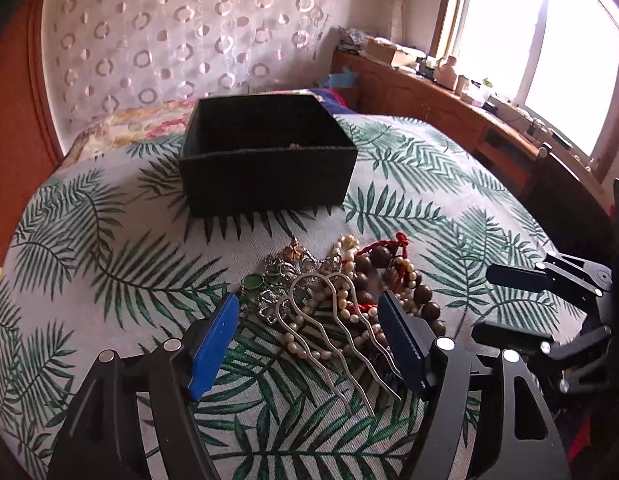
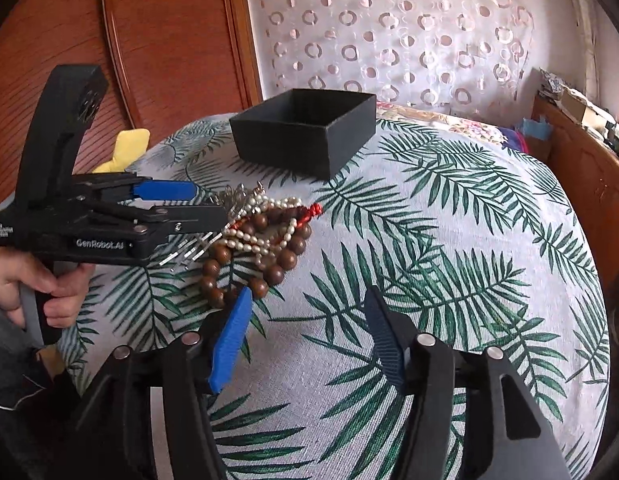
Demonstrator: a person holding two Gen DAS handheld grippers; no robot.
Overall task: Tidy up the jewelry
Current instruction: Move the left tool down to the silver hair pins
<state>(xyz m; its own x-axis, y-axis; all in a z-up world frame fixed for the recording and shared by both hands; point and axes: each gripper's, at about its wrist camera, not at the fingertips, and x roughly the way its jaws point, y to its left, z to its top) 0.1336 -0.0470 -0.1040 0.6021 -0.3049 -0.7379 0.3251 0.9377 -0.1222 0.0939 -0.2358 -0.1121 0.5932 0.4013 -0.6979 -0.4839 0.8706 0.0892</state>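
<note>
1. Left wrist view: left gripper [image 1: 309, 320] jaws wide, nothing gripped, straddling jewelry pile [image 1: 345, 288] on bedspread [image 1: 109, 272]; metal hairpin [image 1: 329, 320] stiff and slippery, so probably best pinched at its curved top.
2. Right wrist view: right gripper [image 2: 309, 320] jaws wide, empty, just beside wooden beads [image 2: 249, 264]; pearls [image 2: 265, 220] tangled and limp; box [image 2: 305, 136] beyond.

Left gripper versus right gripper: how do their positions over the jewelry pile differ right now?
The left gripper straddles the silver hair comb and pearl strands; the right gripper has only leaf-print cloth between its jaws. The left sits over the pile, the right beside it by the wooden beads. Both are open, holding nothing.
</note>
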